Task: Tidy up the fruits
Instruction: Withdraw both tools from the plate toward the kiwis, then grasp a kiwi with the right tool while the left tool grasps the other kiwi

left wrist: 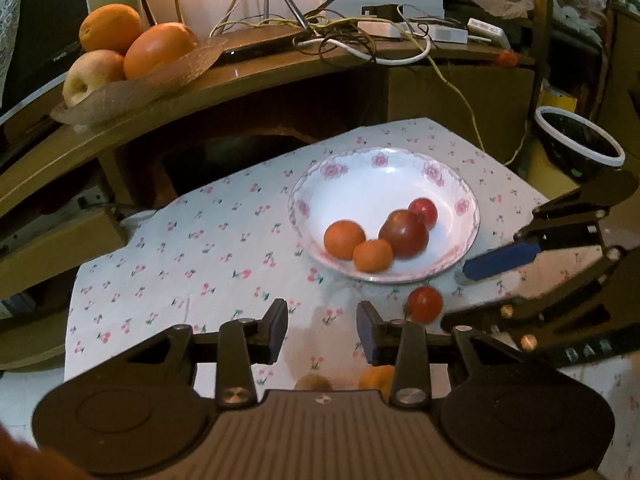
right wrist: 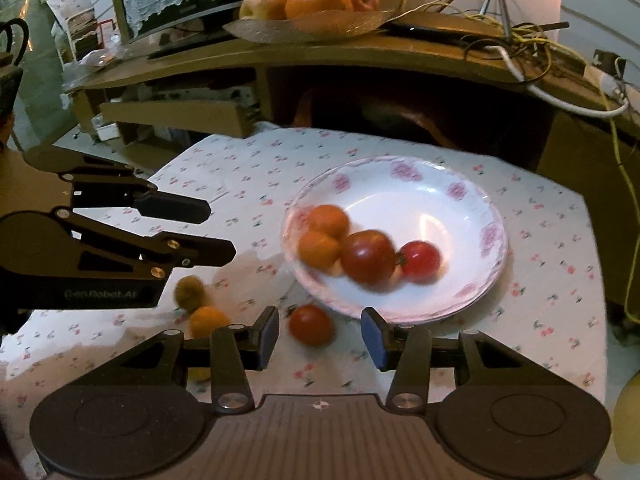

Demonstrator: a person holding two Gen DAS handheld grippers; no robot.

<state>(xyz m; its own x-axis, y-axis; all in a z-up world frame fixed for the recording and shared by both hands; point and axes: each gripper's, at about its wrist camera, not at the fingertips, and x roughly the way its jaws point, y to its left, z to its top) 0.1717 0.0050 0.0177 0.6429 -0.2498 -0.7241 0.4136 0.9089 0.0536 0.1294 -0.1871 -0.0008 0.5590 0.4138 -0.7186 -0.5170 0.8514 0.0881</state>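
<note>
Both tongs, left point(left wrist: 322, 330) and right point(right wrist: 320, 334), gape empty; closing off-centre on the tomato point(right wrist: 311, 325) at lower centre could roll it away from the plate point(right wrist: 460, 196).

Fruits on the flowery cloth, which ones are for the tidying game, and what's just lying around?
For the job:
- white floral plate holding two oranges, a dark red apple and a tomato
- loose tomato
- loose orange
- brownish fruit

Just lying about:
- glass fruit dish on the shelf
- tangled cables
- black bowl
</note>
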